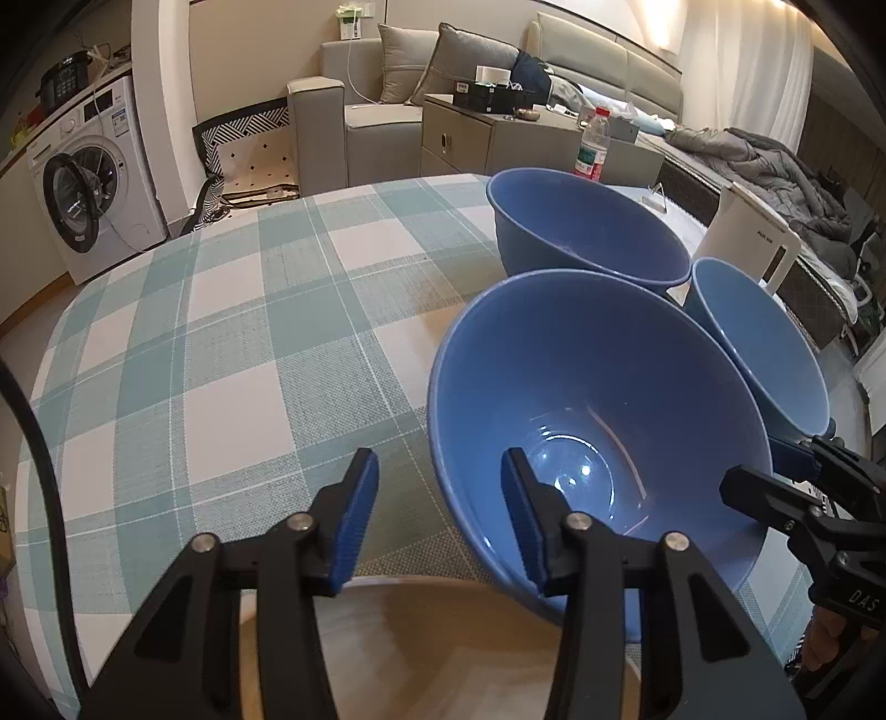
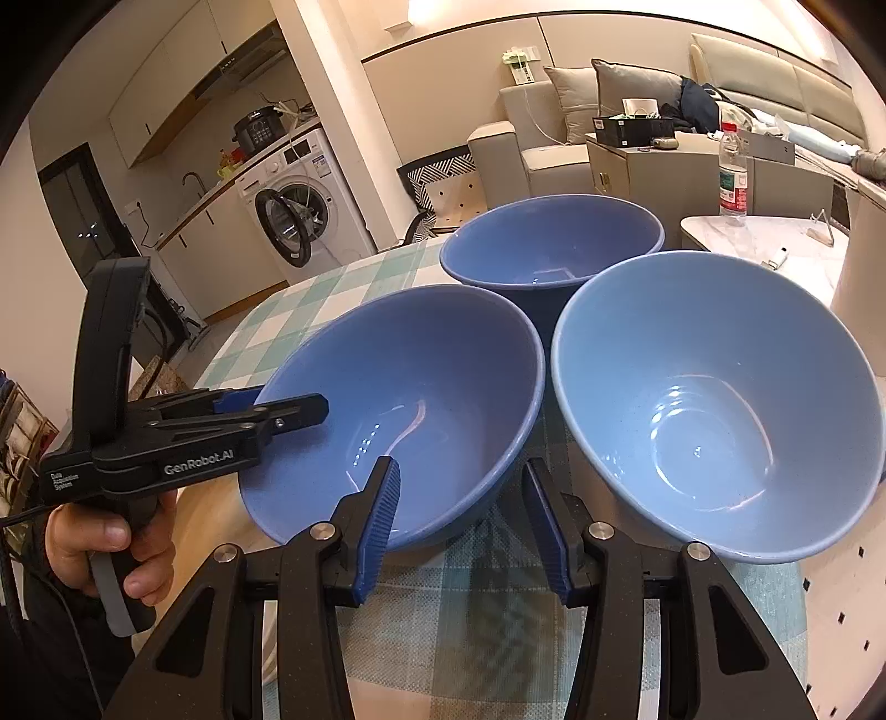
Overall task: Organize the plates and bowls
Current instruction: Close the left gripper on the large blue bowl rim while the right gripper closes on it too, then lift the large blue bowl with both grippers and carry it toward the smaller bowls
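Left tool (image 1: 437, 462) straddles the front bowl (image 1: 598, 387) at its left rim, jaws partly open, not gripping. Right tool (image 2: 460, 468) does likewise at its right rim.

Glossy smooth blue bowls (image 2: 421, 399), woven matt checked tablecloth (image 1: 221, 343), ribbed blue tool pads (image 1: 354, 515)

- Warm indoor light; a bright wall lamp (image 1: 662, 25) glows far ahead.
- Sharp, no motion blur.
- Glare streaks inside the near bowl (image 1: 581, 443).
- Fisheye bends edges; corners black.
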